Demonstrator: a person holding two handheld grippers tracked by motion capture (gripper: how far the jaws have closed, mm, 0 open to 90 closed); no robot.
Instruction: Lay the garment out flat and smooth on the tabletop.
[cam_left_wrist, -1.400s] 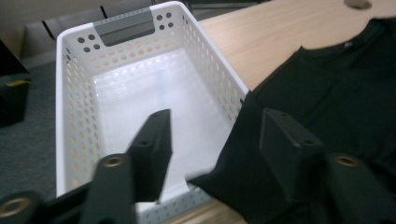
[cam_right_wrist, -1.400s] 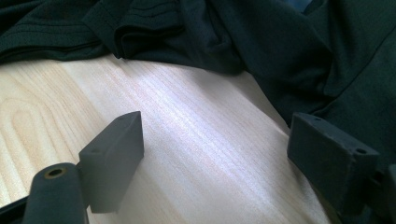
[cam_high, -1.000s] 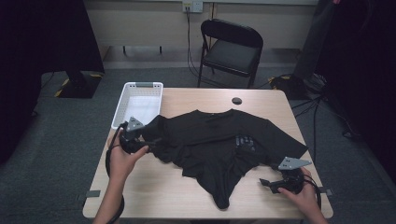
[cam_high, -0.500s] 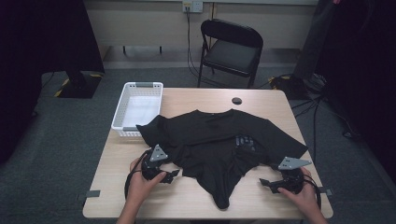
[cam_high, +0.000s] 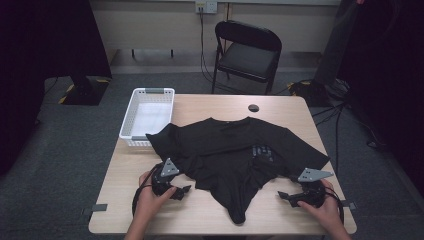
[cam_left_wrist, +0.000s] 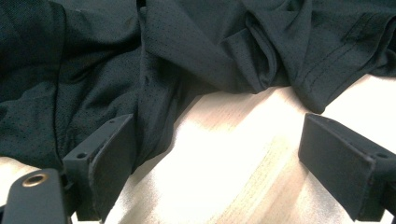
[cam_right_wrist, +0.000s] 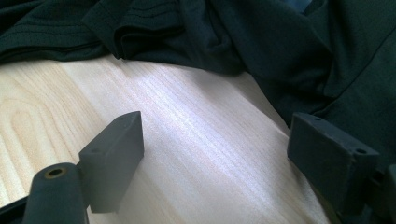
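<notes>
**Two open grippers at the near edge of a black T-shirt**

A black T-shirt (cam_high: 235, 150) lies rumpled on a wooden table (cam_high: 210, 210), between the two grippers and beyond them. The left gripper (cam_high: 184, 190) rests at the shirt's near left edge, jaws spread wide, holding nothing; cloth lies just beside one jaw. The right gripper (cam_high: 283, 195) sits near the shirt's right side, jaws also apart and empty. A white basket (cam_high: 131, 131) stands beyond the left gripper.

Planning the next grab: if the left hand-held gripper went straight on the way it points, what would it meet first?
Most likely the rumpled lower edge of the black T-shirt. The left hand-held gripper has open jaws over bare table, with cloth just ahead; depth is hard to judge.
</notes>
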